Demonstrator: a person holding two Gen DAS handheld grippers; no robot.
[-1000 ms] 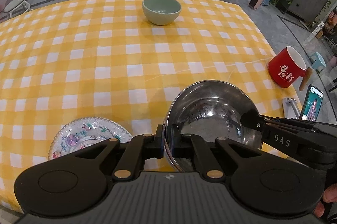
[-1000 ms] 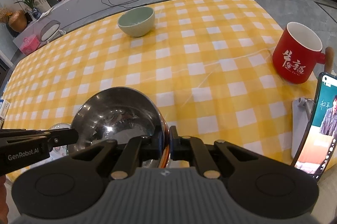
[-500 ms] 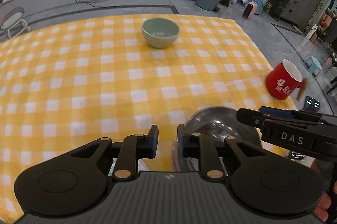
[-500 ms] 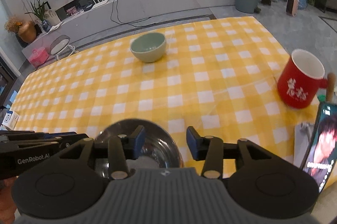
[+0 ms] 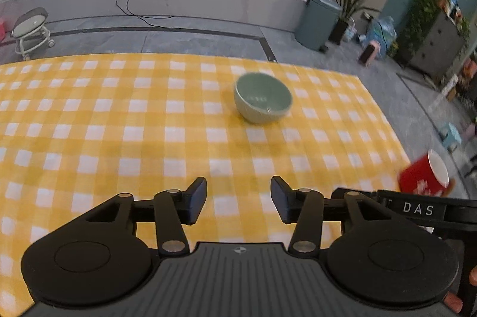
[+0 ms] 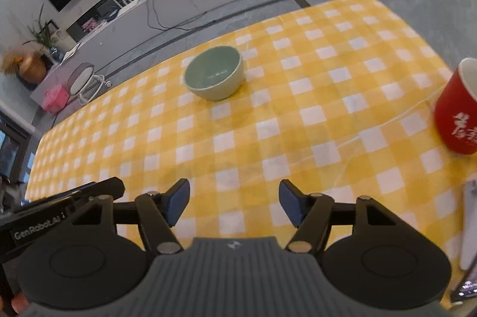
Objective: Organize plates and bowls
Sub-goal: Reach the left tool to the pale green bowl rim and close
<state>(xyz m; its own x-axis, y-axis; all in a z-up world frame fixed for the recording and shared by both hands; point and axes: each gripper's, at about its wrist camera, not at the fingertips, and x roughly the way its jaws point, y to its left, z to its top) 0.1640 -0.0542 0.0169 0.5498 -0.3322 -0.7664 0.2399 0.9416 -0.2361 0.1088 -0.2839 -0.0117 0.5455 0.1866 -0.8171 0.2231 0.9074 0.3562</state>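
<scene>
- The left gripper (image 5: 238,199) sat low in the frame of its own view with its jaws spread wide and nothing between them
- The right gripper (image 6: 234,203) was likewise spread apart and empty, low in its own view
- The green bowl (image 6: 213,77) stood upright on the yellow checked tablecloth (image 6: 313,96), in the upper middle of the right wrist view; in the left wrist view the same bowl (image 5: 262,97) lay right of centre, well apart from both sets of fingers
- A red mug (image 6: 457,111) stood at the right edge of the right wrist view, well away from the bowl; it showed again, blurred, at the lower right of the left wrist view (image 5: 424,174)
- No plate or other bowl showed in either view, so their places could not be told
- Judging from the empty tongs and the lone bowl ahead, the step in hand looked like an approach toward the green bowl
- The next move would likely call for carrying one gripper forward over bare cloth, lowering one finger inside the rim and one outside, then pinching the wall
- The smooth, curved wall might slip, so a firm, squarely set grip seemed wise
</scene>
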